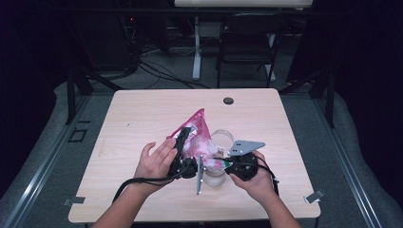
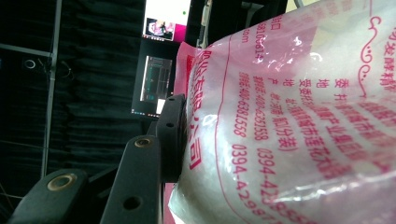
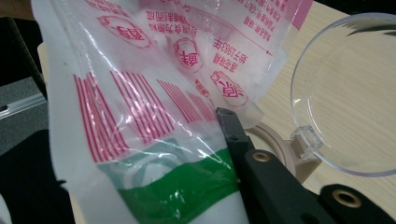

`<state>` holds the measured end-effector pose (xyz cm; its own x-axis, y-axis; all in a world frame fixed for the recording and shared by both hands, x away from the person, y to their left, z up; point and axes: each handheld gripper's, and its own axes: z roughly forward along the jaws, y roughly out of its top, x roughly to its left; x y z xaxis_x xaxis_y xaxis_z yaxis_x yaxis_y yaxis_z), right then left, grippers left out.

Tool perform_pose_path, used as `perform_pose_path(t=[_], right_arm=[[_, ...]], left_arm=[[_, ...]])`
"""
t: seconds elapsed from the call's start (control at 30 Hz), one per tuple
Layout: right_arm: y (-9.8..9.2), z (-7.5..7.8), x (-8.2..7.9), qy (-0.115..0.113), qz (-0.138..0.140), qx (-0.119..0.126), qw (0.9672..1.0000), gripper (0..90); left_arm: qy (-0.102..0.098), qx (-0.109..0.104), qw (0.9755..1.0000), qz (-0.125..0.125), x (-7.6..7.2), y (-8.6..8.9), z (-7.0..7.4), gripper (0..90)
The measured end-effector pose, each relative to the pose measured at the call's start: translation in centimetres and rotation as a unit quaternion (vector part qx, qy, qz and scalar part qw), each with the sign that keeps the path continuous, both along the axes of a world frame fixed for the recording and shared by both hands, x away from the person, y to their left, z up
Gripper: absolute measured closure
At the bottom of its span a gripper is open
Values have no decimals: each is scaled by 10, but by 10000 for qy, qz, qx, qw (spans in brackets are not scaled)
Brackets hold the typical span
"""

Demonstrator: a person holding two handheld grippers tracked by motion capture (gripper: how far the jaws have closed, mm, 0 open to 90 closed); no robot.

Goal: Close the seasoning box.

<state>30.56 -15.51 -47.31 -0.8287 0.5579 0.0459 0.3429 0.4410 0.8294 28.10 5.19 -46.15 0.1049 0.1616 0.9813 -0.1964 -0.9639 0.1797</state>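
Observation:
A pink-printed clear plastic bag (image 1: 198, 130) of white powder is held tilted above the table between both grippers. My left gripper (image 1: 189, 137) is shut across the bag's body. In the left gripper view one black finger (image 2: 172, 135) presses into the bag (image 2: 289, 130), and the other finger is hidden behind it. My right gripper (image 1: 219, 164) is shut on the bag's lower edge near its green band (image 3: 177, 186), with one finger (image 3: 229, 125) showing against the film. A clear jar (image 1: 215, 177) stands under the bag, and its round clear lid (image 3: 345, 93) is swung open.
The light wooden table (image 1: 142, 114) has a dark round grommet (image 1: 228, 100) near its far edge. A black chair (image 1: 247, 42) and a desk leg (image 1: 196, 52) stand on the floor beyond. Bare tabletop lies left and right of the hands.

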Motion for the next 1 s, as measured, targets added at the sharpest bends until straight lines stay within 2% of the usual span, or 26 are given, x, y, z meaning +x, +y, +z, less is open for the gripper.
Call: perform_pose_path(t=[1.0], right_arm=[[0, -1, 1, 19, -26, -17, 10000, 900]], left_arm=[[-49, 29, 10000, -75, -2, -2, 1, 637]])
